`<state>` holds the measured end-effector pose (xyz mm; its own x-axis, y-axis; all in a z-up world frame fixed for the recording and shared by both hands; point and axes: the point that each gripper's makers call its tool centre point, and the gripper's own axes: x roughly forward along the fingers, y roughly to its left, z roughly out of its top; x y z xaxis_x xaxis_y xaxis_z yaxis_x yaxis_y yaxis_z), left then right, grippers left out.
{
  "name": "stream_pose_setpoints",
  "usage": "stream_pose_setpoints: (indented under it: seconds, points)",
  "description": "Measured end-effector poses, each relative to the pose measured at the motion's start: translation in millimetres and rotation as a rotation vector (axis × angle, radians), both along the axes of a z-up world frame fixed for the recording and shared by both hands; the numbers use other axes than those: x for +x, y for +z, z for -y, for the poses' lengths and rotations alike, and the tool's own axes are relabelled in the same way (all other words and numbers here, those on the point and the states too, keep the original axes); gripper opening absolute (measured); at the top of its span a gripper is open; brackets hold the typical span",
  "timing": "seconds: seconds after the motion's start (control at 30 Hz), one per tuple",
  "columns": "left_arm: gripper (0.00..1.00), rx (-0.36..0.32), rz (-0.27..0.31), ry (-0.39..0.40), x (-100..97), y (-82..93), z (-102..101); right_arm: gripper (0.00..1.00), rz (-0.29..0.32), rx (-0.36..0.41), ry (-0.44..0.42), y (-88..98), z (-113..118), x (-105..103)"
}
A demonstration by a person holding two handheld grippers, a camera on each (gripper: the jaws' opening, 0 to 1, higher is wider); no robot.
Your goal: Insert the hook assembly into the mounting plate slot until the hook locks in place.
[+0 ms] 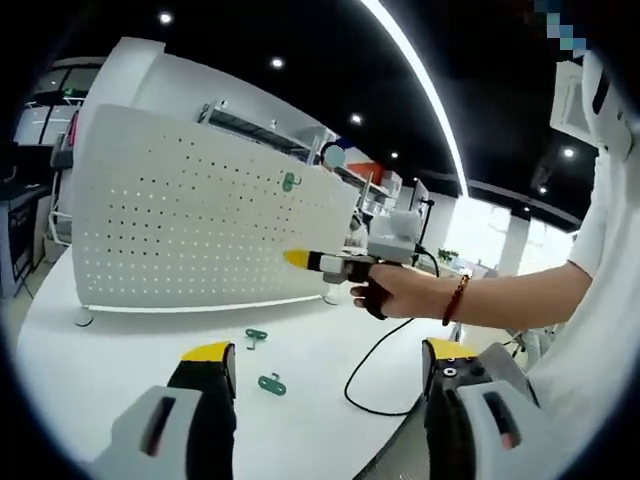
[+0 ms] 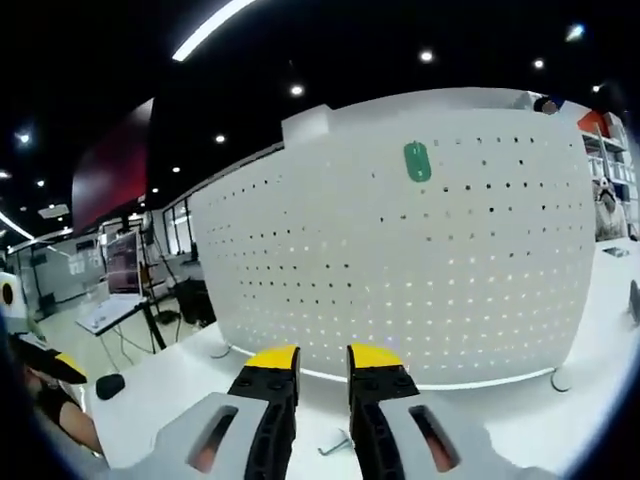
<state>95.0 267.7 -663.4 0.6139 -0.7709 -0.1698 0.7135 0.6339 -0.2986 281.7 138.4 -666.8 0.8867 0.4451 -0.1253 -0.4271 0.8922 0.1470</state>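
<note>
On the tabletop (image 1: 130,340), two green hooks (image 1: 271,384) were recorded lying loose before the upright pegboard (image 2: 420,260), one hook (image 2: 417,161) already mounted. Left tongs (image 1: 325,365), open and empty, were nearer; right tongs (image 2: 322,365), narrowly parted, empty, were aimed boardward.

right gripper (image 2: 322,368): yellow-tipped jaws a narrow gap apart, nothing between them | pegboard (image 2: 330,270): white, perforated, stood upright on the white table (image 2: 160,400) beyond the jaws | green hook (image 2: 417,161): mounted high on the pegboard | small metal piece (image 2: 337,443): lay on the table between the jaws
</note>
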Motion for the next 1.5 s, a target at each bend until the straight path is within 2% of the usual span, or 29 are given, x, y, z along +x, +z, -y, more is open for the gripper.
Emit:
stream_pose_setpoints:
  seconds: [0.4,0.47,0.53,0.63,0.77,0.9,1.03,1.13,1.27,1.5]
  points:
    - [0.77,0.035,-0.046,-0.029,9.7,-18.3,11,0.21,-0.036,0.007,0.039,-17.2,0,-20]
    - [0.76,0.031,-0.070,-0.018,12.0,-20.5,12,0.24,-0.039,0.011,0.041,-20.7,0,-24]
    - [0.76,0.059,-0.069,-0.018,13.7,-24.0,15,0.25,-0.047,0.006,0.043,-24.9,-1,-26]
    - [0.75,0.040,-0.105,-0.008,18.1,-26.9,18,0.26,-0.065,0.011,0.047,-32.0,-1,-32]
    - [0.73,0.057,-0.122,-0.002,22.3,-32.5,20,0.28,-0.079,0.018,0.047,-36.7,0,-38]
    - [0.69,0.079,-0.164,0.015,26.5,-42.7,18,0.28,-0.097,0.017,0.046,-42.6,4,-41]
    - [0.69,0.086,-0.194,0.020,30.3,-50.5,19,0.29,-0.104,0.018,0.041,-45.7,7,-45]
    - [0.68,0.119,-0.212,0.011,31.1,-59.9,21,0.29,-0.114,0.022,0.035,-48.9,10,-49]
    - [0.68,0.112,-0.244,0.012,33.6,-69.1,24,0.29,-0.127,0.019,0.032,-53.5,11,-52]
    - [0.67,0.138,-0.291,0.013,36.2,-84.2,31,0.30,-0.143,0.033,0.019,-60.5,13,-57]
